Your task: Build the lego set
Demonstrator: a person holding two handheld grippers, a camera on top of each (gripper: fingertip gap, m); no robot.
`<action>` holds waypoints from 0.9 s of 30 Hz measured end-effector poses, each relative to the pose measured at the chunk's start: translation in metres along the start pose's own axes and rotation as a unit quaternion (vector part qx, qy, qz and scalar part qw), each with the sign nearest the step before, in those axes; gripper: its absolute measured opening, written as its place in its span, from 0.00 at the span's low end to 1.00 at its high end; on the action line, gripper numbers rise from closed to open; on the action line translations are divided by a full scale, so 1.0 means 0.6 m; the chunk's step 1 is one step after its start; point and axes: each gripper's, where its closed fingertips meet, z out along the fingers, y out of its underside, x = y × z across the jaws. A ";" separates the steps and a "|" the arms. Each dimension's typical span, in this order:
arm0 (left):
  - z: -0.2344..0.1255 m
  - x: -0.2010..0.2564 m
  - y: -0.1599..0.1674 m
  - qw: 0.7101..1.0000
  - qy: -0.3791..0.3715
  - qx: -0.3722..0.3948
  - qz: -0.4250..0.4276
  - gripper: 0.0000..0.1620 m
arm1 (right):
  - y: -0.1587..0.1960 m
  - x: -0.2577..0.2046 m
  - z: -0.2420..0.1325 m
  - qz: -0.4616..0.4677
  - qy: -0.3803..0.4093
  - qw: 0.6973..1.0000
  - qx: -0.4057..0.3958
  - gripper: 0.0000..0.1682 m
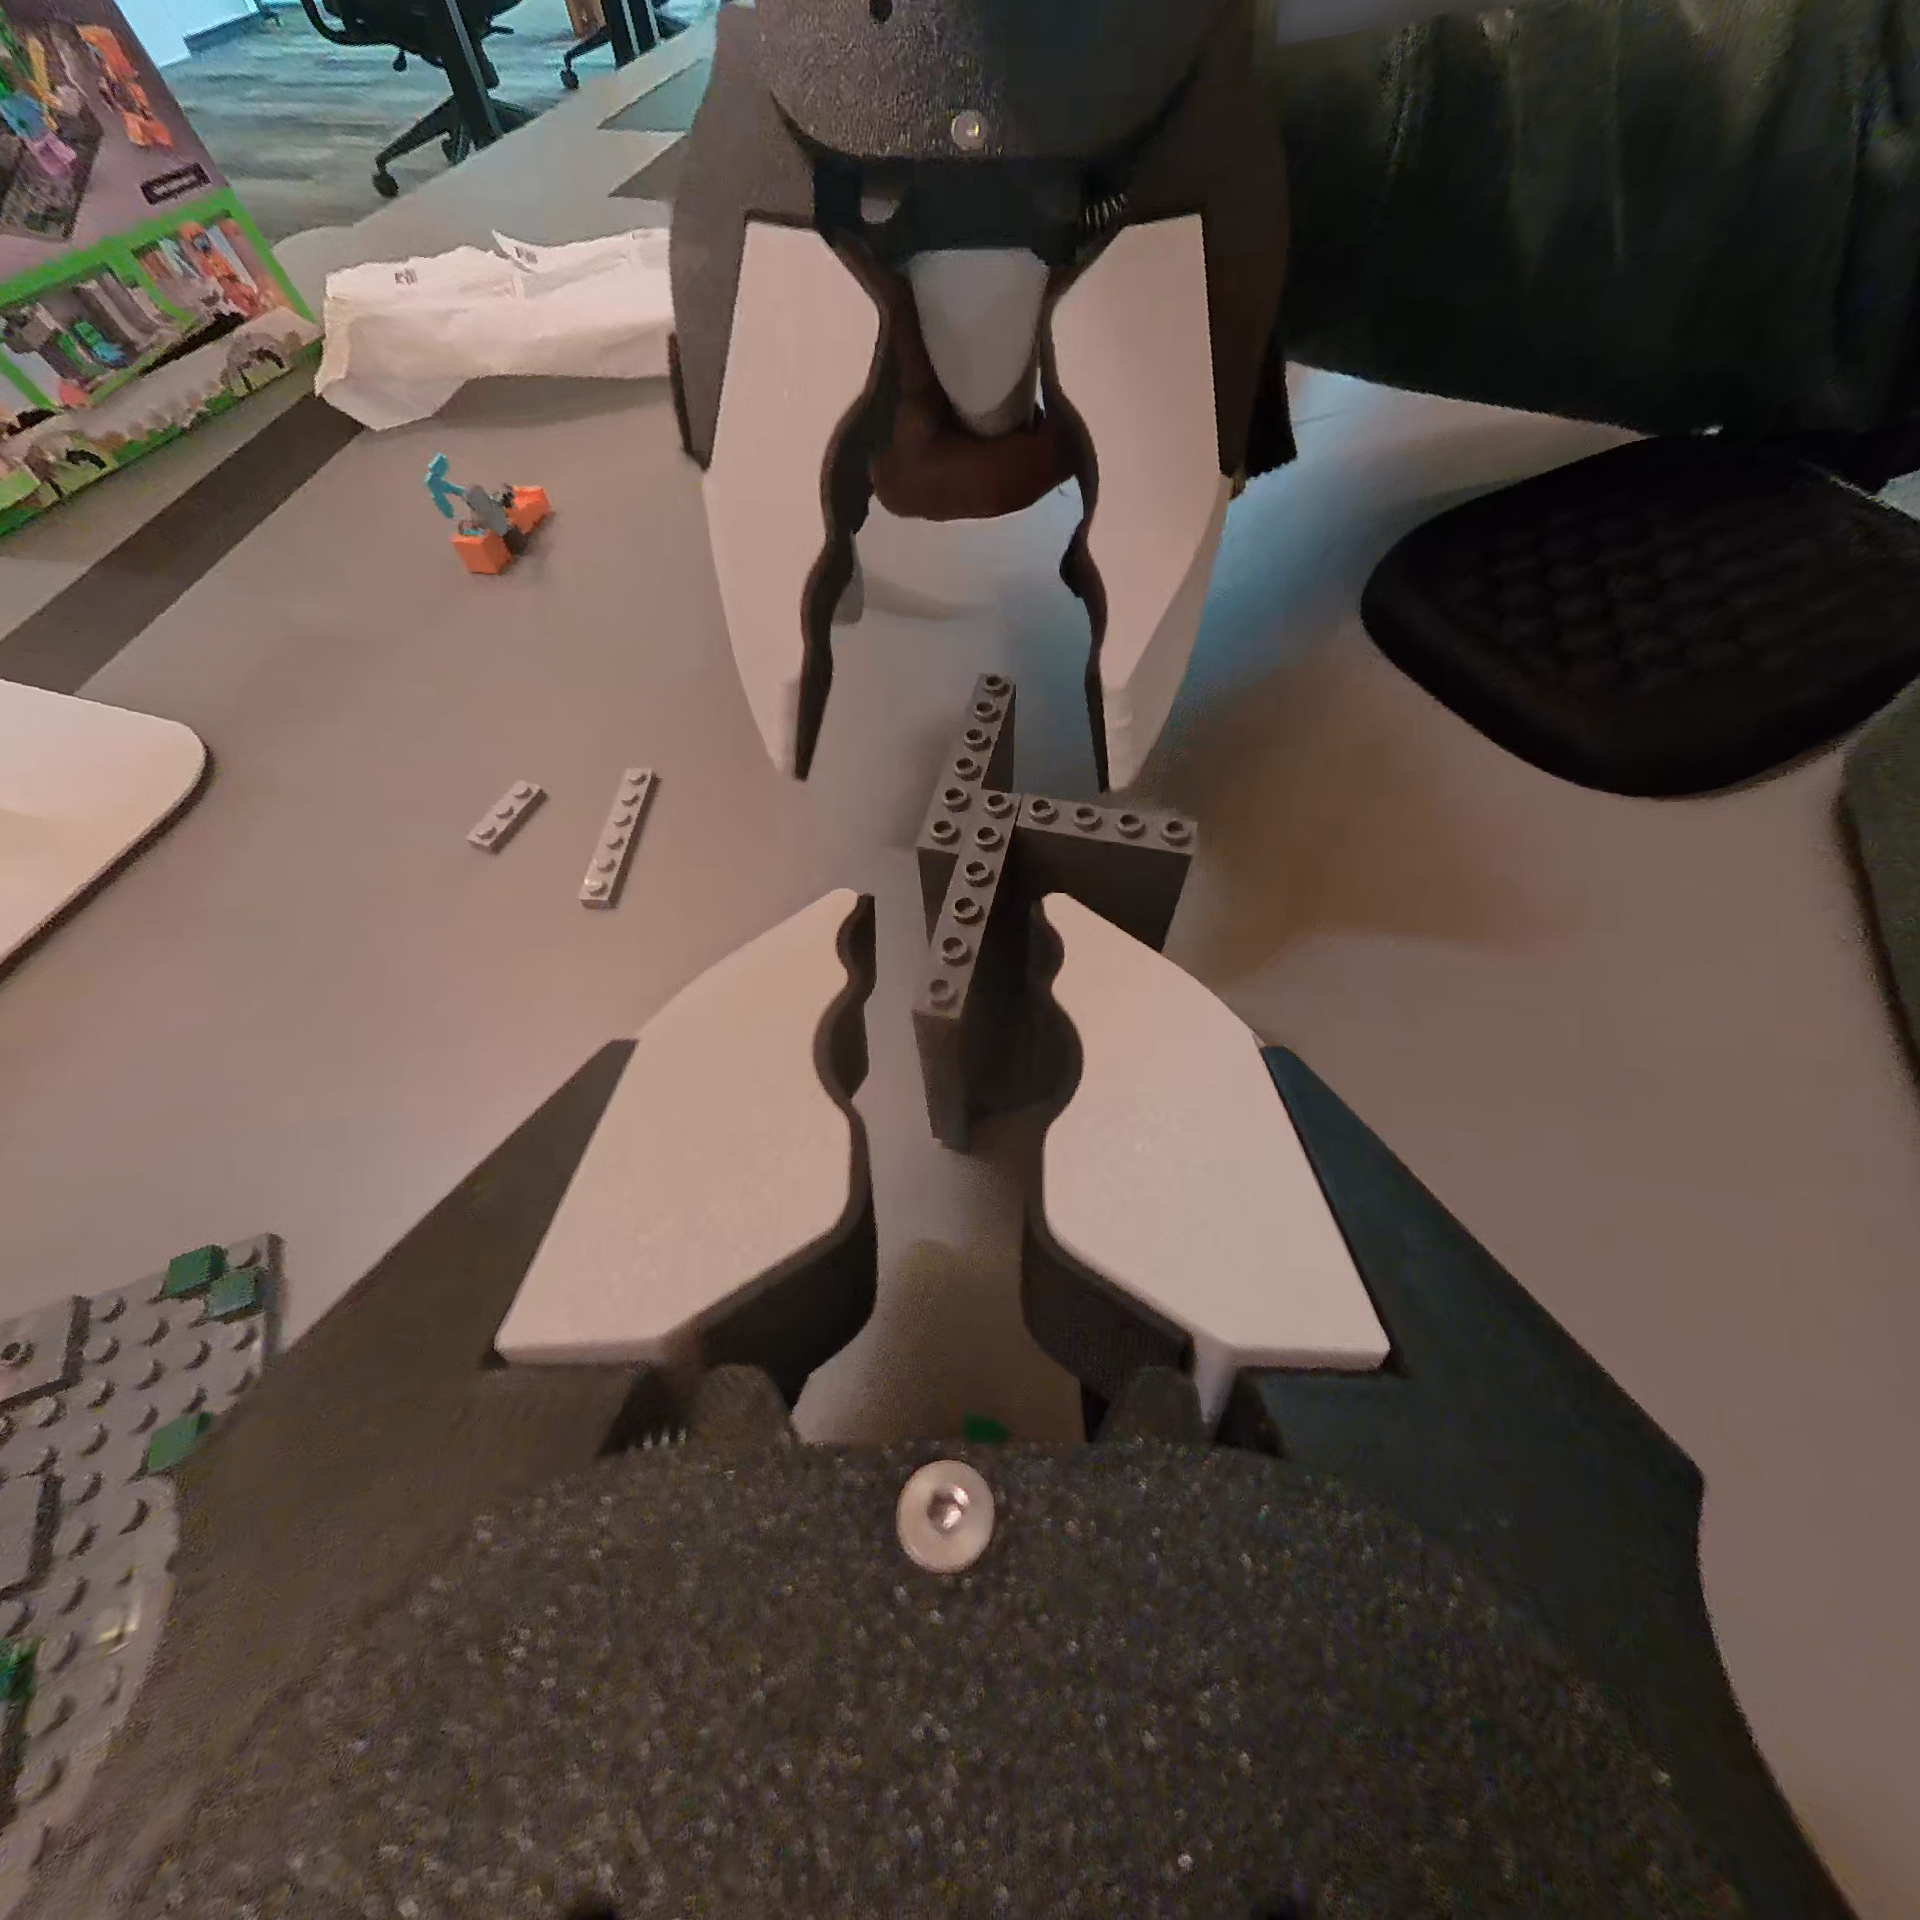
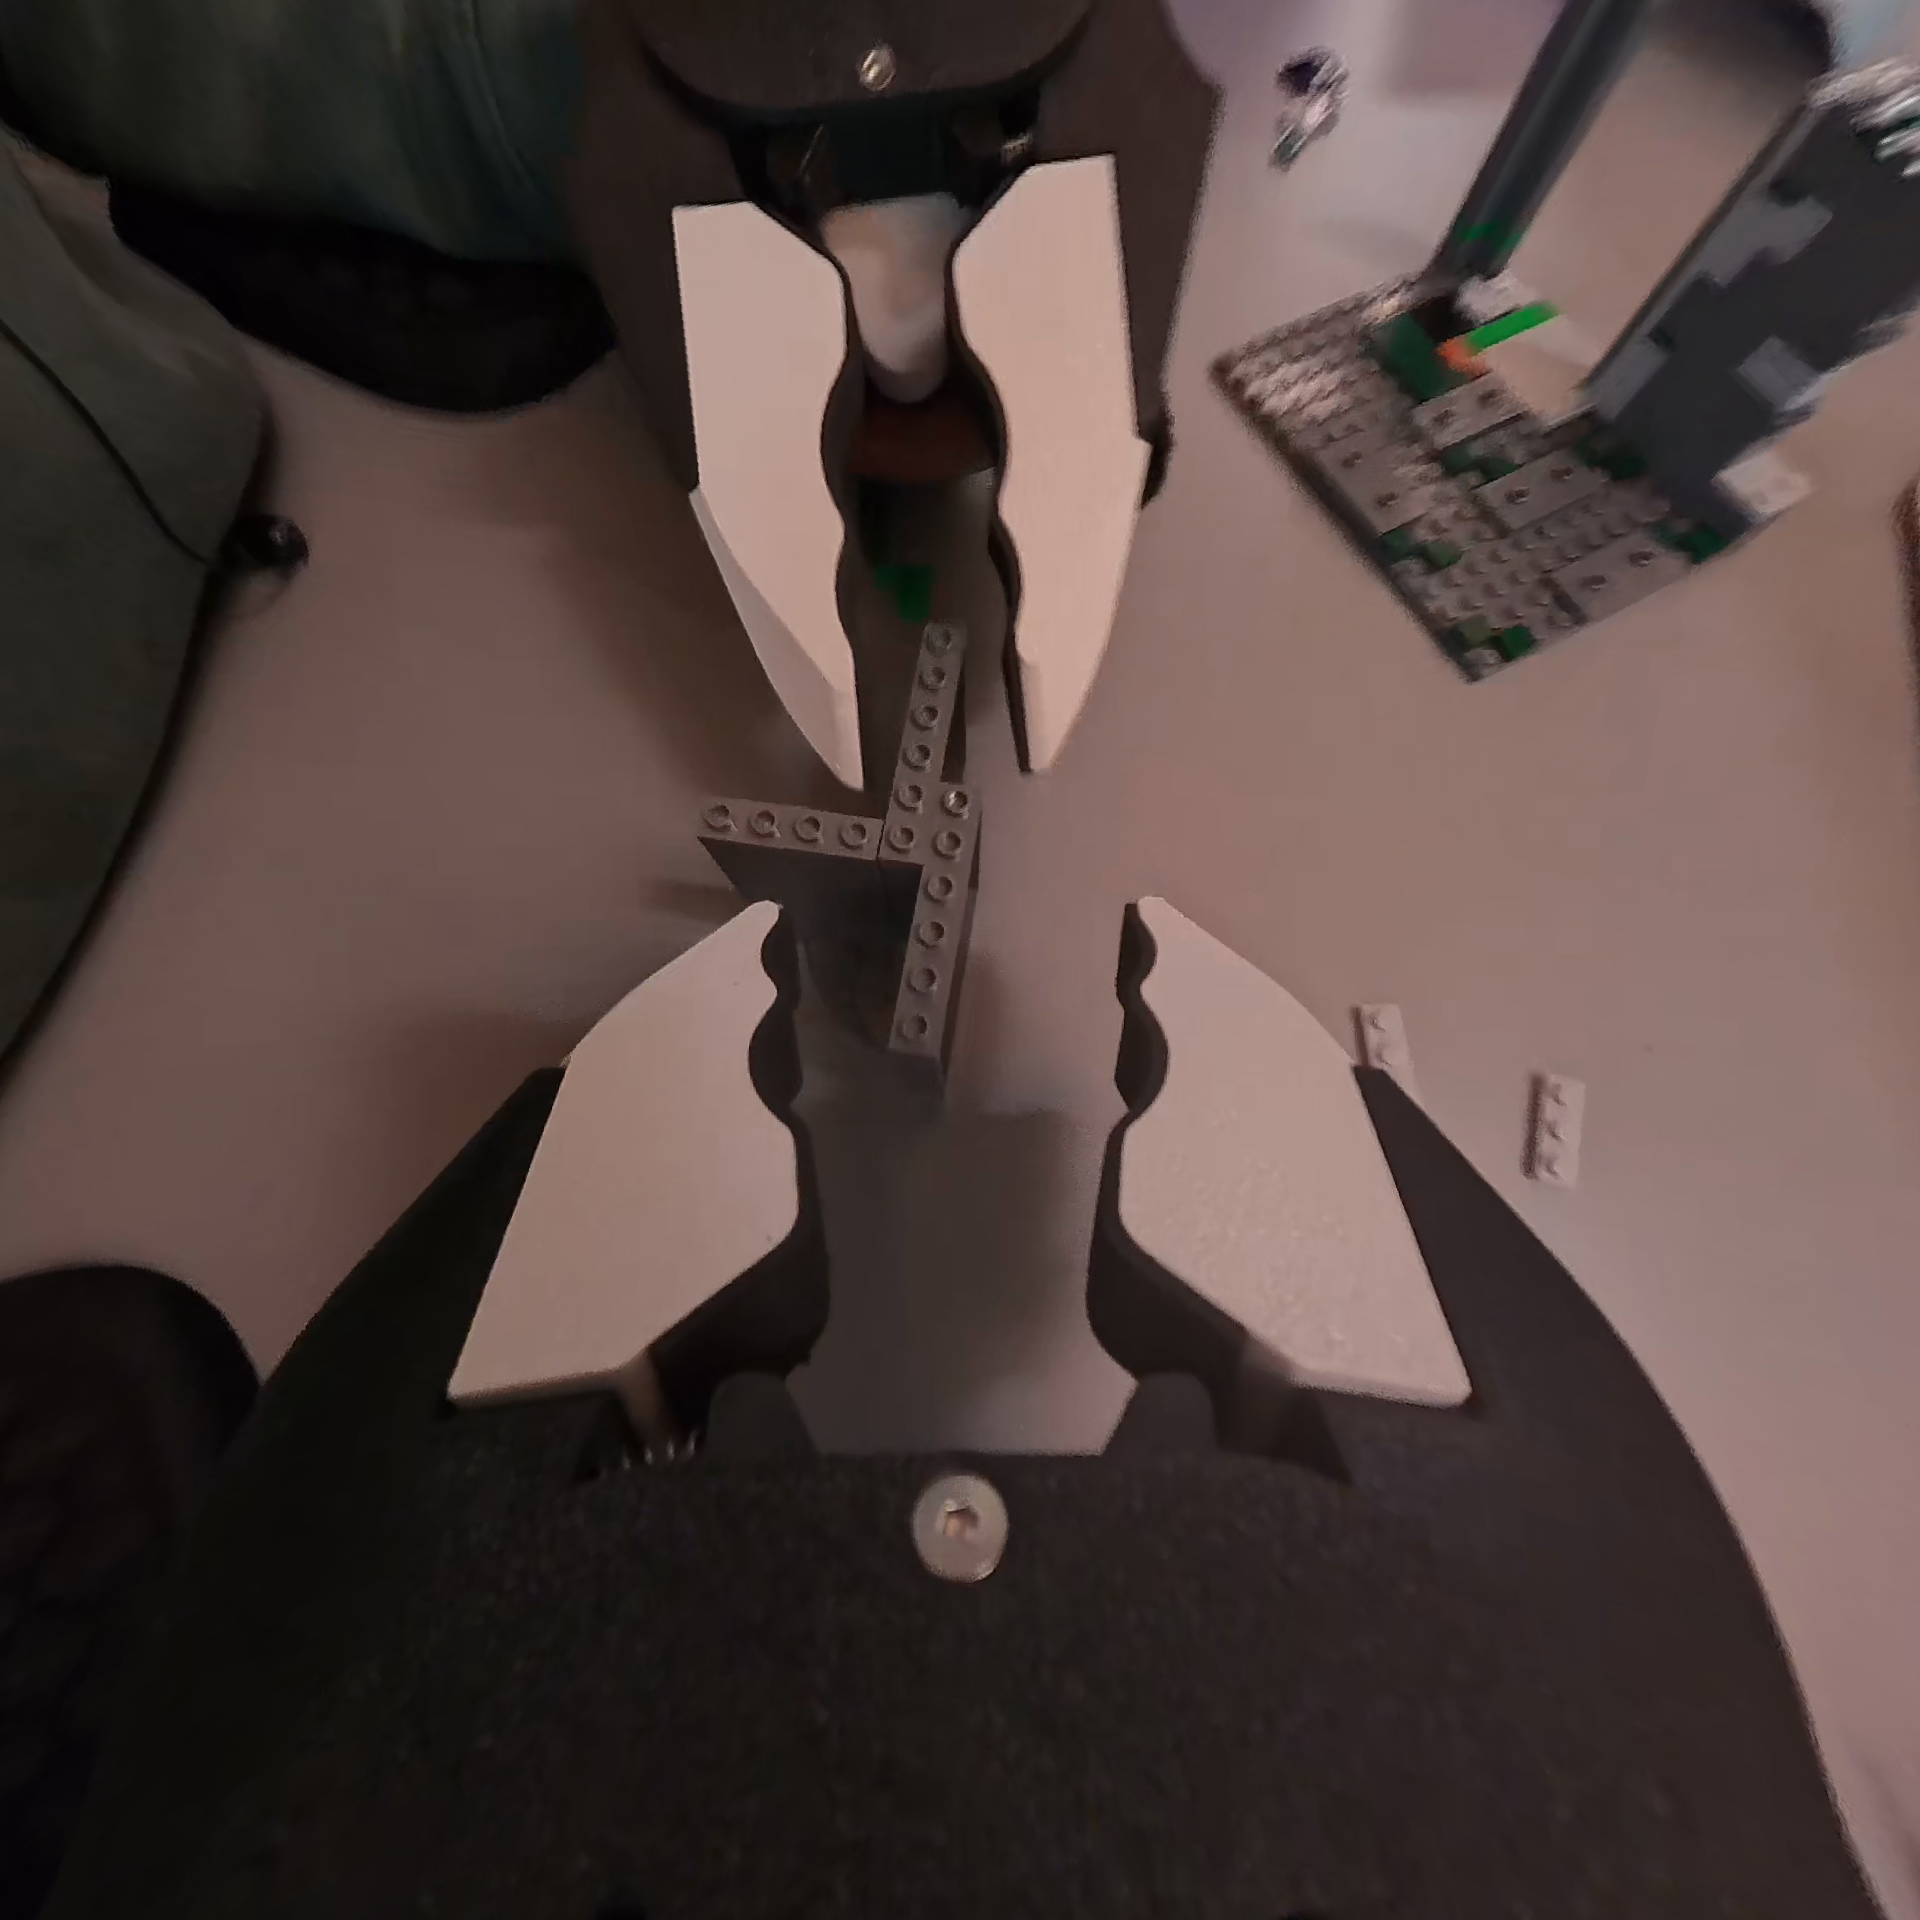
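Note:
A dark grey brick wall assembly point(image 1: 1101, 852) stands on the table, a long wall crossed by a short wing. My left gripper point(image 1: 956, 904) is open, with its fingers on either side of the near end of the long wall and a gap on the left. My right gripper point(image 2: 953, 906) is wide open and straddles the opposite end of the same wall point(image 2: 925, 966). The two grippers face each other: the right one shows in the left wrist view point(image 1: 951, 777) and the left one in the right wrist view point(image 2: 938, 774). Neither holds anything.
Two thin grey plates point(image 1: 507, 816) point(image 1: 620, 836) lie to the left. Beyond them are an orange and teal minifigure point(image 1: 494, 520), a white paper bag point(image 1: 499, 322) and the set's box point(image 1: 104, 260). A grey studded baseplate point(image 2: 1351, 416) carries a tall dark structure point(image 2: 1714, 312). A black mesh seat point(image 1: 1642, 623) is at the right. Less than 4 cm separates the two grippers' tips.

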 end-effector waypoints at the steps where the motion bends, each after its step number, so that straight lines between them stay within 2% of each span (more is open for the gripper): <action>1: -0.006 0.001 -0.004 1.000 0.003 0.003 0.001 0.17 | -0.006 0.001 -0.010 0.007 0.009 1.000 0.014 0.35; 8: -0.039 -0.004 -0.016 1.000 -0.017 0.002 0.017 0.15 | 0.011 -0.005 -0.067 0.071 0.113 0.989 0.054 0.29; 14: -0.028 -0.004 0.015 1.000 -0.007 -0.025 0.014 0.15 | 0.046 -0.026 -0.054 0.135 0.180 0.973 0.045 0.25; 22: -0.015 0.001 0.025 0.999 -0.010 -0.039 0.027 0.07 | 0.049 -0.025 -0.037 0.150 0.197 0.967 0.063 0.25; 27: -0.016 0.003 0.025 0.998 -0.012 -0.044 0.032 0.07 | 0.056 -0.013 -0.042 0.160 0.211 0.960 0.085 0.24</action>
